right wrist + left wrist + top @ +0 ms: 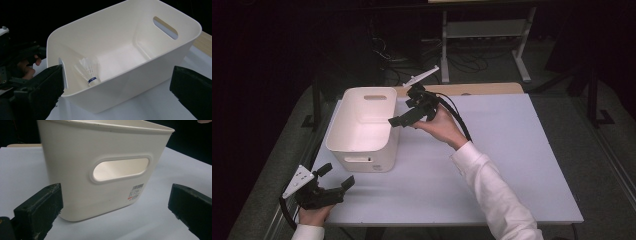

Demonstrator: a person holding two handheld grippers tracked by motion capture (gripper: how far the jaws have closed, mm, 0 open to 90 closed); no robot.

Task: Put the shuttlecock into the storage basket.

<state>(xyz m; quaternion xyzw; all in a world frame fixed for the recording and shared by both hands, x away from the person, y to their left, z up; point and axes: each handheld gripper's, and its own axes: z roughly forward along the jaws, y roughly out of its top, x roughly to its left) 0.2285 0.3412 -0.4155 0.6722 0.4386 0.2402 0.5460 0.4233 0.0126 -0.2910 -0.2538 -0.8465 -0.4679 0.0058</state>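
**Shuttlecock down in the bin, both claws released**

The white bin (pixel 362 127) stands on the left half of the table (pixel 492 165), its far wall close to the far table edge and its left wall close to the left edge. From the bin toward 3 o'clock the tabletop lies bare right out to the right edge, and toward 6 o'clock a bare strip runs to the near edge.

The right gripper (pixel 404 119) hangs above the bin's right rim, at about 2 o'clock from the bin's middle, jaws spread wide with nothing between them. The left gripper (pixel 334 177) sits near the near-left corner of the table, at about 7 o'clock from the bin, just clear of the bin's near wall; its 2 jaws are also spread and hold nothing. In the left gripper view the near wall, with its oval handle slot and a barcode sticker (pixel 137 191), stands between the jaws without touching them.

Inside the bin lies 1 shuttlecock (pixel 88 71), on the floor against the corner beside a handle slot, cork end with a blue band toward the wall, feathers pointing inward
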